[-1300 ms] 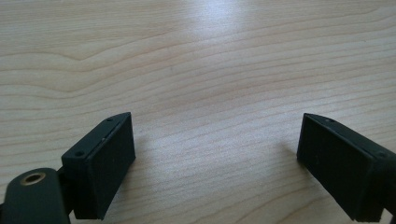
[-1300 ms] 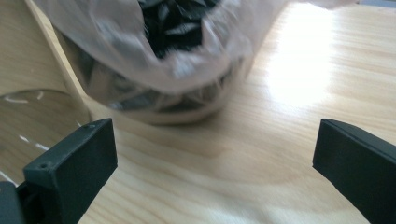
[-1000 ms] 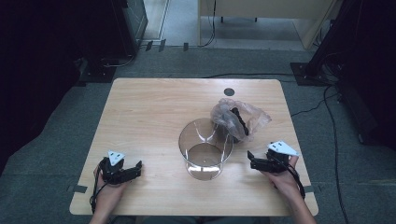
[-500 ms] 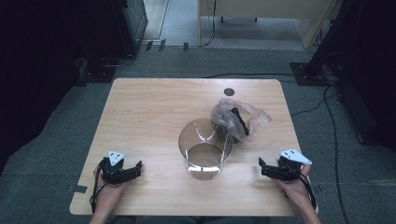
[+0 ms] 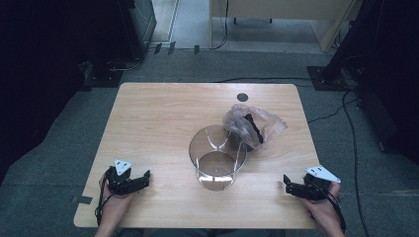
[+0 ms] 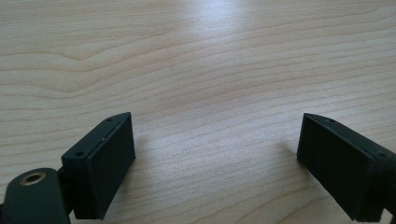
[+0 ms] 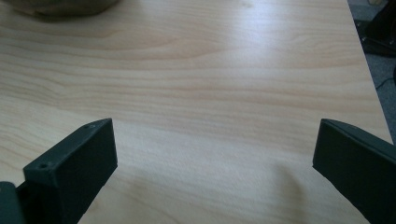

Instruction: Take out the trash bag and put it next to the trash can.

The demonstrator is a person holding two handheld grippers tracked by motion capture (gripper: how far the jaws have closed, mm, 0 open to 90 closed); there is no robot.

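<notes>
Wooden table, bin, crumpled bag

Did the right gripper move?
Yes. The right gripper slid away from the clear container, toward the table's near right corner.

A glass container stood on the table, a little right of its middle and toward the near side. A crumpled plastic bag lay just behind it to the right, touching its far rim. A small round hole sat near the table's far edge, beyond the bag. The left gripper rested at the near left corner, the right gripper at the near right corner, both well apart from the container between them.
</notes>
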